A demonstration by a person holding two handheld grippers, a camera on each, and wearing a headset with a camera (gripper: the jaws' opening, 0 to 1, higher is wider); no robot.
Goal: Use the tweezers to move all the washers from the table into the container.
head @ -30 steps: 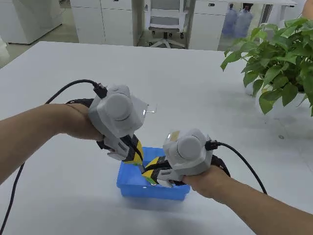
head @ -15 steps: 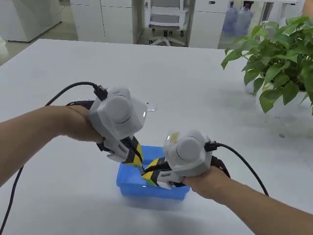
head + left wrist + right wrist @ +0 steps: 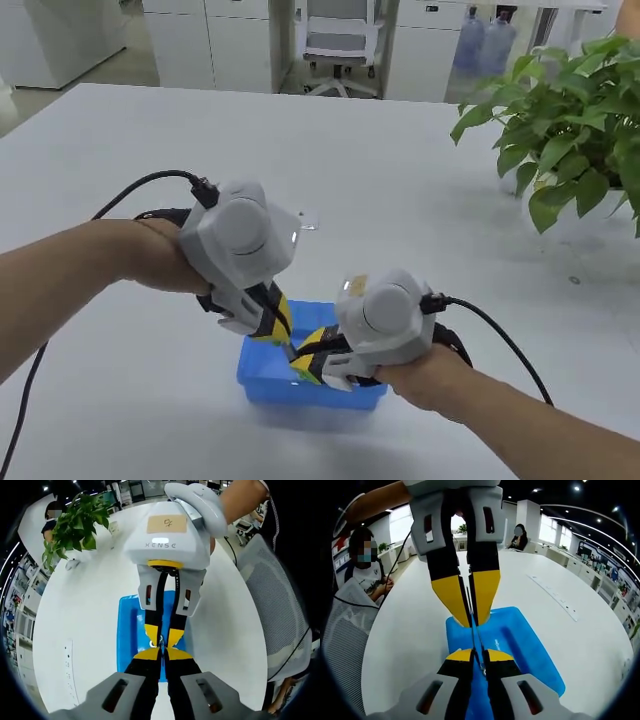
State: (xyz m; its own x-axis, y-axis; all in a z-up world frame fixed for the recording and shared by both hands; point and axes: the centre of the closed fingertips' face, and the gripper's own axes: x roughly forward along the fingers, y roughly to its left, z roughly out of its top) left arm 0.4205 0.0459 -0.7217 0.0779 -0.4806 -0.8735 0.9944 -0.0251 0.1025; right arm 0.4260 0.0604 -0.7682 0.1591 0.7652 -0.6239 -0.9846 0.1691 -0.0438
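Thin metal tweezers (image 3: 475,637) hang directly above the blue rectangular plastic container (image 3: 290,392), bridged between two handheld grippers. The right gripper (image 3: 479,656), on the container's near side, has its yellow-tipped jaws closed onto one end of the tool. The left gripper (image 3: 161,653), reaching over the container from its left, pinches the other end, jaws all but together. Whether a washer sits in the tweezers is too small to tell. The likely trouble: with two grips on one slender tool, an uneven pull could twist it loose, dropping it into the container or flicking a washer onto the white table (image 3: 420,180) beside the container. A downward push could also shove the light container. Beyond the container stand a green leafy potted plant (image 3: 570,120) and a grey office chair (image 3: 340,45).
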